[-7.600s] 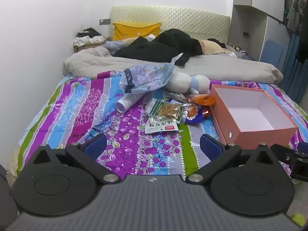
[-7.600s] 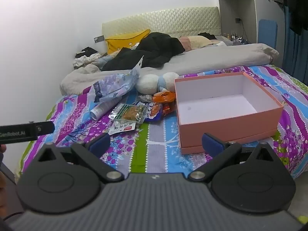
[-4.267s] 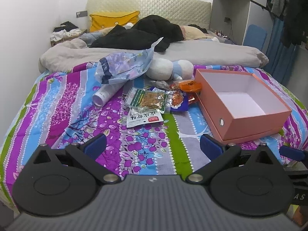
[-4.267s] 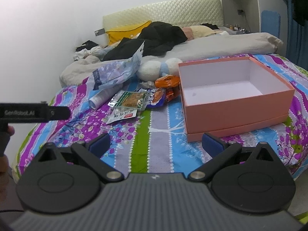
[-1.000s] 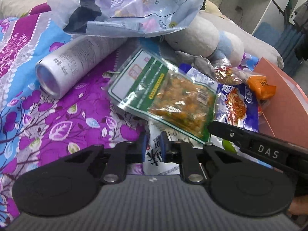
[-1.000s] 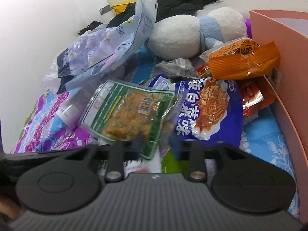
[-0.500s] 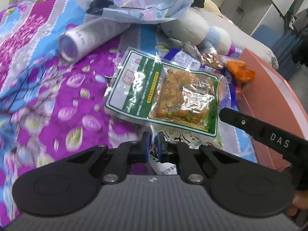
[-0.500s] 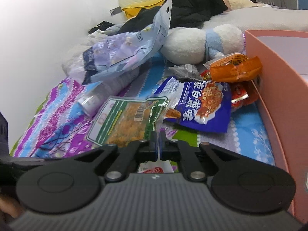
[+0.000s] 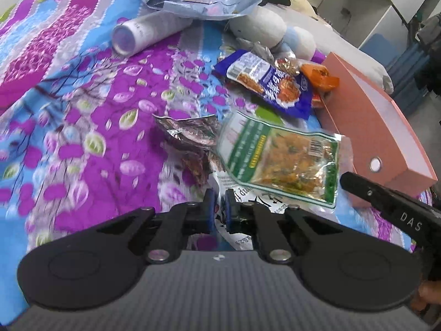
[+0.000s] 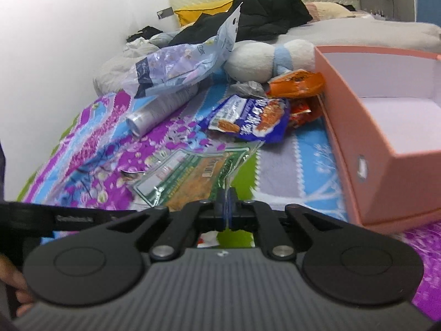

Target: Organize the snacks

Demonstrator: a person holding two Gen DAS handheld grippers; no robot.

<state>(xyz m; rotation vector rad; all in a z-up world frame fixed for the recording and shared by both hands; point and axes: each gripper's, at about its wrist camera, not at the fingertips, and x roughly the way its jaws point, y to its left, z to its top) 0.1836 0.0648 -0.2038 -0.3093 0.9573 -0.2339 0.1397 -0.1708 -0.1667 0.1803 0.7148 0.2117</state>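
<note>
The green clear-windowed snack pouch (image 9: 281, 160) and white printed sachet (image 9: 242, 195) have lifted off the bed (image 9: 82, 104); right gripper (image 10: 226, 209) fingers clamp the pouch, left gripper (image 9: 217, 207) fingers the sachet. Carry both level over the near wall of the open pink cardboard box (image 10: 386, 143).

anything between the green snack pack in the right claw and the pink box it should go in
Nothing visible. The right claw pinches the green snack pack by its edge; only bare bedspread lies before the open pink box.
</note>
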